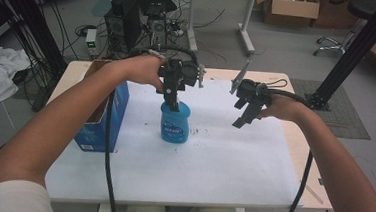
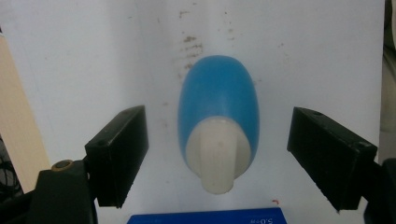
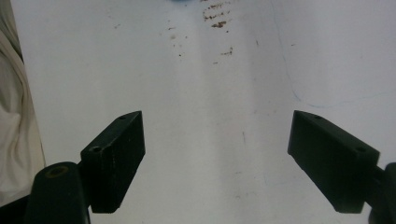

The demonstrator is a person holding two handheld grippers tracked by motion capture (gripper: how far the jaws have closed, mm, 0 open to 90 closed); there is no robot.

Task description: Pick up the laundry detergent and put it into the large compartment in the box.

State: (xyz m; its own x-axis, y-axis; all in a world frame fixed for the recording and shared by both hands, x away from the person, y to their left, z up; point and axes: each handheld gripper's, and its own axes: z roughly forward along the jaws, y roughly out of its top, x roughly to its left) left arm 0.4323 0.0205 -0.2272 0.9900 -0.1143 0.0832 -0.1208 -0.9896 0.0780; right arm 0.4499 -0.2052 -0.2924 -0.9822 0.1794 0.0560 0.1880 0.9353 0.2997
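Note:
A blue bottle (image 1: 175, 126) with a white cap stands upright on the white sheet (image 1: 222, 163) near the table's middle. My left gripper (image 1: 173, 100) points straight down over it. In the left gripper view the white cap (image 2: 215, 161) and the blue bottle (image 2: 219, 102) lie between the two black pads (image 2: 122, 154). The jaws are open, with a gap on each side of the cap. My right gripper (image 1: 243, 117) hangs open over the bare sheet to the bottle's right. In the right gripper view, that right gripper (image 3: 217, 140) has nothing between its jaws.
An open blue cardboard box (image 1: 100, 115) stands at the table's left edge, close to my left forearm. Brown stains (image 3: 217, 16) mark the sheet by the bottle. Cables trail from both grippers. Computers, cartons and a chair sit on the floor beyond the table.

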